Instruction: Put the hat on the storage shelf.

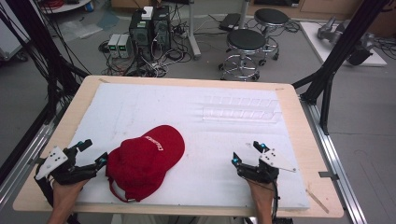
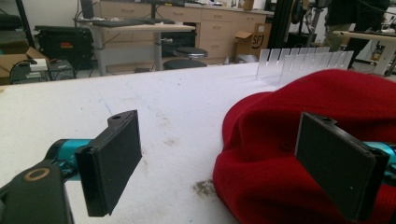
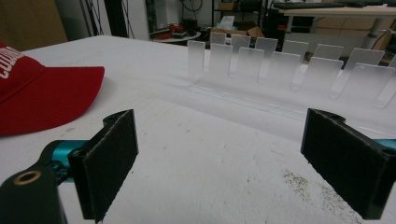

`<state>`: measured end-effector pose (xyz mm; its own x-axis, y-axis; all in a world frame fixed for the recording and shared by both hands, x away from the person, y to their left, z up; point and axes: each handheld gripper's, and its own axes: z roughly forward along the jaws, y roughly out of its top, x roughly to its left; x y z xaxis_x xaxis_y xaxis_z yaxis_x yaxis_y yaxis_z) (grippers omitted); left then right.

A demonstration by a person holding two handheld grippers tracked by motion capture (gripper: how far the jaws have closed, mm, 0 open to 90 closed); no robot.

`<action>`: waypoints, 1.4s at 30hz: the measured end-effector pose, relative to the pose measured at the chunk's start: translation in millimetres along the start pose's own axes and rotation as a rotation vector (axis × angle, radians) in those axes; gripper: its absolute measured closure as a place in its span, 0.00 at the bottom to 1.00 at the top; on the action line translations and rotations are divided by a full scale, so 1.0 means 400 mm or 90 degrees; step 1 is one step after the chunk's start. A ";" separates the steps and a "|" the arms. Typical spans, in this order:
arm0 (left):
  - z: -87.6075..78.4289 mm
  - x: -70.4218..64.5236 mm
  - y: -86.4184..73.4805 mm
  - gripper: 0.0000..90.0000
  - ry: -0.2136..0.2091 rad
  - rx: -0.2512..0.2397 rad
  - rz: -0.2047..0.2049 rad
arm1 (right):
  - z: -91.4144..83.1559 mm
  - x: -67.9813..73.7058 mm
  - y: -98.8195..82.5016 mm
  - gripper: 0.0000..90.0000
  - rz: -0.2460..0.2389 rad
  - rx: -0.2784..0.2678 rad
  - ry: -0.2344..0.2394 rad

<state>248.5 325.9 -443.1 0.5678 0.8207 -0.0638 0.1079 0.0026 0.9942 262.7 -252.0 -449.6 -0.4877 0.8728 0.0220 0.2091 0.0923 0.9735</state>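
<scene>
A red baseball cap [image 1: 144,158] with white lettering lies on the white mat [image 1: 210,140], left of centre near the front edge. My left gripper [image 1: 93,153] stands open just left of the cap, one jaw close to the cap's back edge. In the left gripper view the cap [image 2: 327,112] sits behind the right-hand jaw, with nothing between the jaws of that gripper [image 2: 219,163]. My right gripper [image 1: 247,154] rests open on the mat at the front right, well apart from the cap. Its own view shows the cap's brim [image 3: 46,98] at the far left.
A clear plastic rack with upright tabs [image 1: 240,108] lies on the mat at the back right; it also stands ahead of the right gripper [image 3: 289,65]. The mat sits on a wooden tabletop [image 1: 289,93]. Stools [image 1: 245,44] and computer boxes [image 1: 149,28] stand on the floor beyond.
</scene>
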 end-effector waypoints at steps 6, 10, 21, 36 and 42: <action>-0.001 -0.017 0.040 0.17 -0.029 0.036 0.011 | 0.000 0.000 0.000 0.11 0.001 -0.001 0.000; -0.003 -0.036 0.071 0.17 -0.055 0.049 0.027 | 0.000 0.001 0.000 0.11 0.002 0.000 -0.001; -0.014 -0.096 0.146 0.17 -0.111 0.159 0.046 | 0.001 0.002 0.000 0.11 -0.006 0.001 -0.002; 0.030 -0.159 0.122 0.19 -0.115 0.259 0.027 | 0.000 0.004 0.000 0.11 -0.010 0.000 -0.002; 0.044 -0.163 0.101 0.27 -0.131 0.276 0.021 | 0.000 0.002 0.000 0.11 -0.009 -0.002 -0.003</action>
<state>230.2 262.5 -400.2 0.7215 0.6862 -0.0926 0.3928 -0.2955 0.8709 262.5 -251.4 -449.6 -0.4862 0.8738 0.0075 0.1994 0.1025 0.9745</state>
